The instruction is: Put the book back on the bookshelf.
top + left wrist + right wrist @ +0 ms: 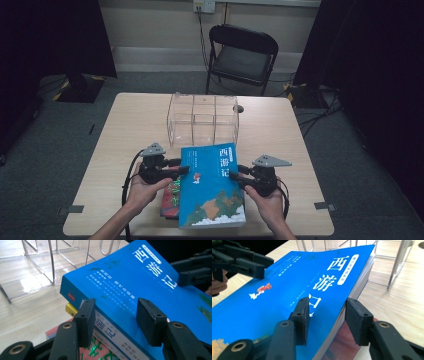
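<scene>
A thick blue book [212, 185] with white Chinese characters on its cover lies on top of a small stack at the table's near edge. My left gripper [176, 166] is at its left side. In the left gripper view the pads [86, 320] sit one on the spine's lower edge and one on the cover of the blue book [130, 282]. My right gripper [239, 176] is at the right side. There one pad [302, 317] rests on the cover of the blue book [287, 287] and the other presses against the page edge.
Under the blue book lie a red-and-green book [171, 197] and a yellow-edged one [70, 310]. A clear plastic divider box [202, 120] stands just beyond the books at mid-table. A black folding chair [242, 57] is behind the table.
</scene>
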`<act>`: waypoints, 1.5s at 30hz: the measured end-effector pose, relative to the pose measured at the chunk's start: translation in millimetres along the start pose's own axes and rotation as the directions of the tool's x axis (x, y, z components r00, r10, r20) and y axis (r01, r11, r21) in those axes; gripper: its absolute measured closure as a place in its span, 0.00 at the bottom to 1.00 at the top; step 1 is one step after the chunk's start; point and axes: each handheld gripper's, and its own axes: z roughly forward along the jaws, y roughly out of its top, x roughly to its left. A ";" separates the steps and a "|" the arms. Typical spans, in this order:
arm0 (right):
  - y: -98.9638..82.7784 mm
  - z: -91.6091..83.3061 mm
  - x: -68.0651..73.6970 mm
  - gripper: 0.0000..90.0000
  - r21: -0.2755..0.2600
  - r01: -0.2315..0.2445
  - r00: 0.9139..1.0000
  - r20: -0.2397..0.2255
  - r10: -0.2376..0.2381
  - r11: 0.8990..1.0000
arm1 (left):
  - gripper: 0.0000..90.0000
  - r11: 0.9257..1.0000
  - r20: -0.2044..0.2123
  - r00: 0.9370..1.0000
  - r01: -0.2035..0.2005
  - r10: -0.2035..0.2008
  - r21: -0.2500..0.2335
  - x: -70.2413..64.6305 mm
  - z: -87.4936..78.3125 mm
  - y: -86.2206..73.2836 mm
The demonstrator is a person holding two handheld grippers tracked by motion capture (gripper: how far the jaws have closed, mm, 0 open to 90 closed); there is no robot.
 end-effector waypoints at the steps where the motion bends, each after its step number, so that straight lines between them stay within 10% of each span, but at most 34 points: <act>1: 0.0 0.0 0.0 0.62 0.000 0.000 1.000 0.000 0.000 1.000 | 0.56 1.000 0.002 1.000 -0.004 0.004 0.006 1.0 1.9 1.7; 9: -2.9 -7.8 1.5 0.61 -0.011 0.007 1.000 0.001 -0.007 1.000 | 0.51 0.997 0.049 0.996 0.075 -0.075 0.006 6.5 8.6 2.3; 14: 1.1 -6.1 -4.9 0.54 -0.044 -0.023 0.999 0.025 0.024 0.999 | 0.51 0.997 0.092 0.993 0.065 -0.068 0.040 5.1 2.0 -1.5; 19: -0.9 3.1 -13.7 0.55 -0.019 -0.160 0.987 -0.031 0.160 0.987 | 0.46 0.998 0.086 0.995 0.042 -0.045 0.036 -2.4 -0.8 -6.0; 32: 3.1 -3.3 -2.8 0.71 -0.065 -0.143 0.990 0.010 0.144 0.988 | 0.46 0.999 0.085 0.996 0.036 -0.038 0.026 -4.3 -2.4 -9.2; 45: -5.9 -4.4 13.3 0.69 -0.022 -0.203 0.978 -0.060 0.202 0.979 | 0.45 0.999 0.086 0.996 0.037 -0.038 0.019 -4.1 -2.2 -10.4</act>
